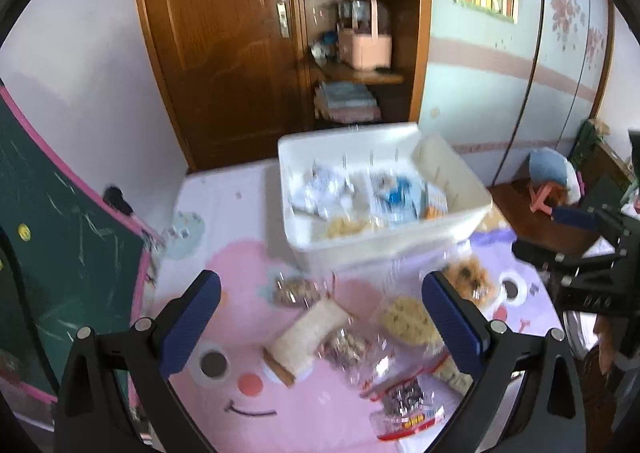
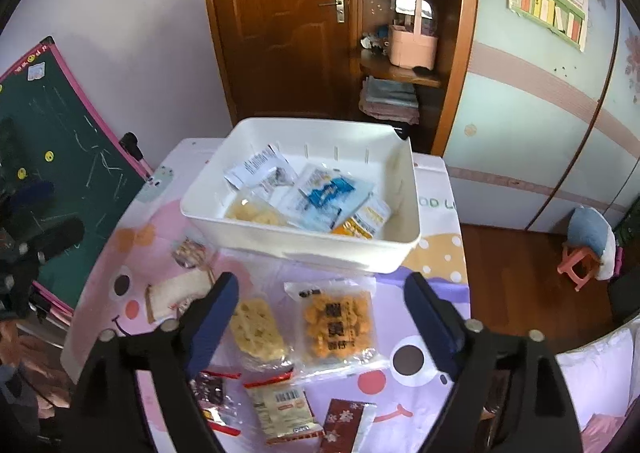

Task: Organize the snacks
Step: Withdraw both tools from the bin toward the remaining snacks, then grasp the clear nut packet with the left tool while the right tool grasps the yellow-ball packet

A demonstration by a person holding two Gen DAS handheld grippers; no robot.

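A white plastic bin (image 2: 312,253) (image 1: 472,213) stands at the far side of a table with a pink and purple cartoon cloth (image 2: 404,413); several snack packets lie inside it. More packets lie in front of it: an orange cracker pack (image 2: 338,323), a pale yellow cracker pack (image 2: 258,327), a rolled sandwich cake (image 1: 308,333) (image 2: 176,293), clear bags of nuts (image 1: 294,289). My left gripper (image 1: 320,317) hangs open above the sandwich cake, nothing between its fingers. My right gripper (image 2: 320,317) hangs open above the two cracker packs. The right gripper's fingers (image 1: 576,219) show at the left wrist view's right edge.
A green chalkboard (image 2: 60,149) with a pink frame leans left of the table. A wooden door (image 2: 280,21) and shelves stand behind, and a pale wardrobe (image 2: 540,113) at the right. A pink stool (image 2: 580,265) stands on the wooden floor. Barcode, red-edged and dark red packets (image 2: 348,425) lie near the front.
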